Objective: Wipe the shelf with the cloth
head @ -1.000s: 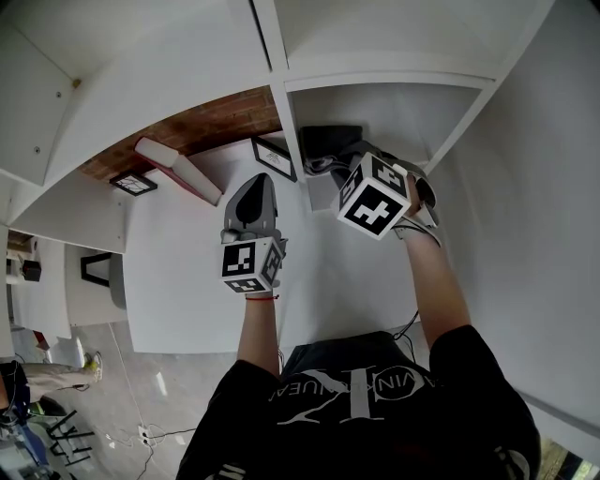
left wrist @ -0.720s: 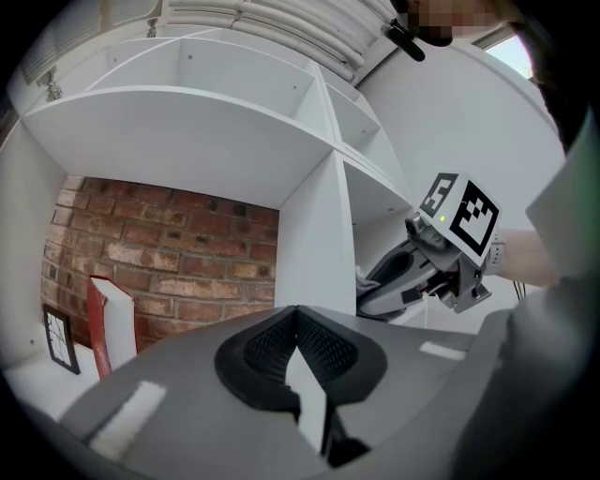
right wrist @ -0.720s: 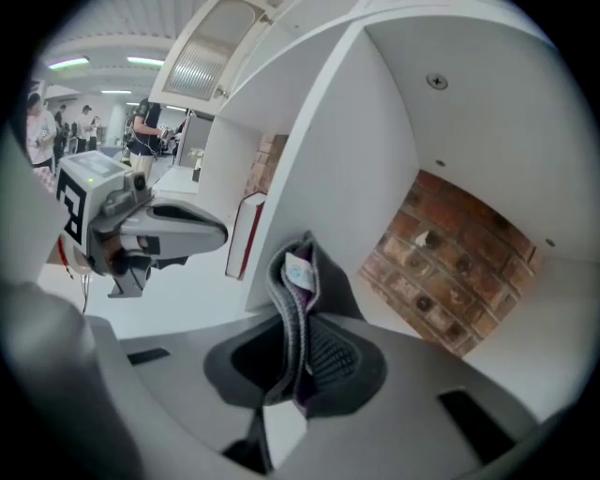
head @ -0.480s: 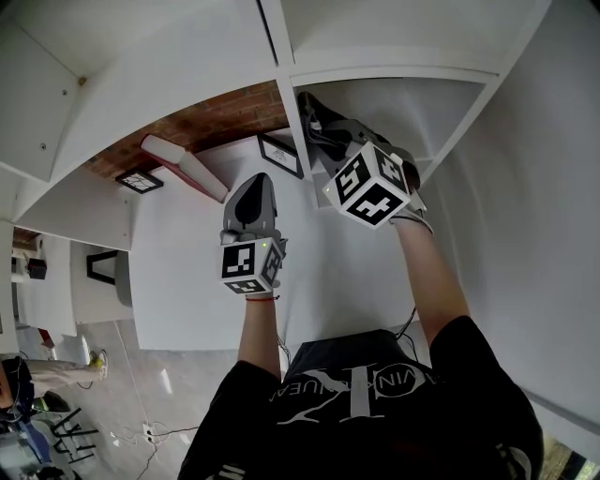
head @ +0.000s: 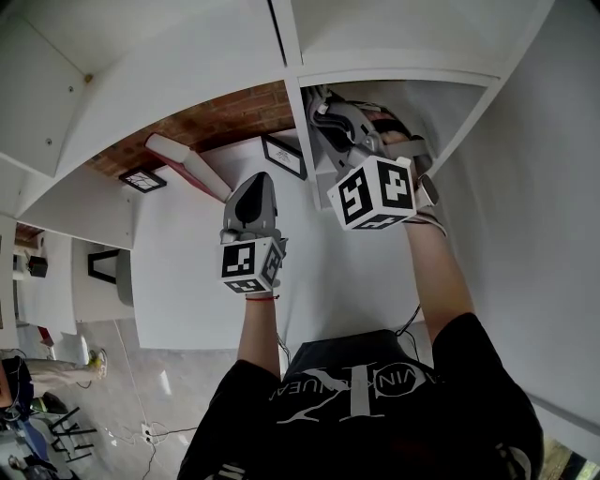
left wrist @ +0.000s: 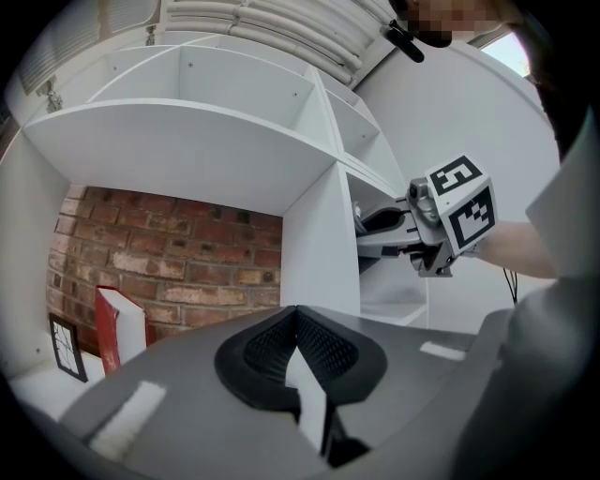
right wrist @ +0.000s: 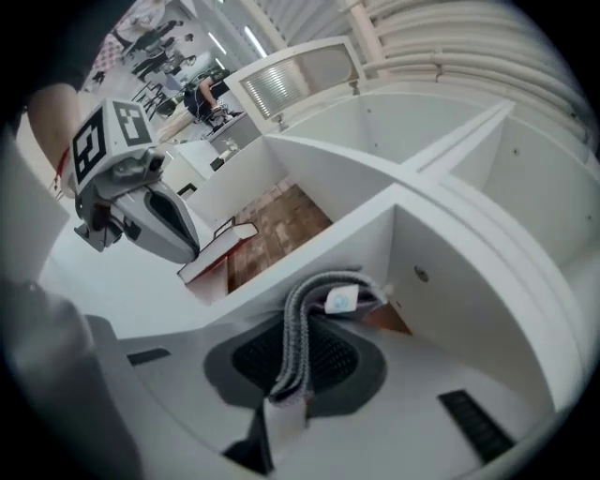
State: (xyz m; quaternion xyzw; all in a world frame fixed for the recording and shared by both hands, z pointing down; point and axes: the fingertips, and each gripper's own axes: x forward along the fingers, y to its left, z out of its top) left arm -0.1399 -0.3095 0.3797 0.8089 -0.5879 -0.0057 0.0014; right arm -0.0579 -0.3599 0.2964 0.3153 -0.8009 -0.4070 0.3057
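Where the cloth (right wrist: 323, 286) sits: folded, grey, clamped between the right gripper's (right wrist: 302, 361) jaws, at the front edge of the shelf's (head: 394, 75) divider (head: 302, 141); contact unclear.
Left gripper (left wrist: 298, 352): jaws together, empty, facing the brick-backed left compartment.
Left compartment: leaning red-and-white book (head: 183, 164), framed picture (head: 284, 156).

**Smooth white shelf, rough brick behind**

The shelf (head: 403, 28) shows smooth, matt white boards against a wall (left wrist: 187, 248) of rough red brick. The cloth (right wrist: 298, 323) is grey ribbed fabric. The left gripper (left wrist: 296, 323) has a matt grey plastic shell and black meshed pads (left wrist: 328, 352).
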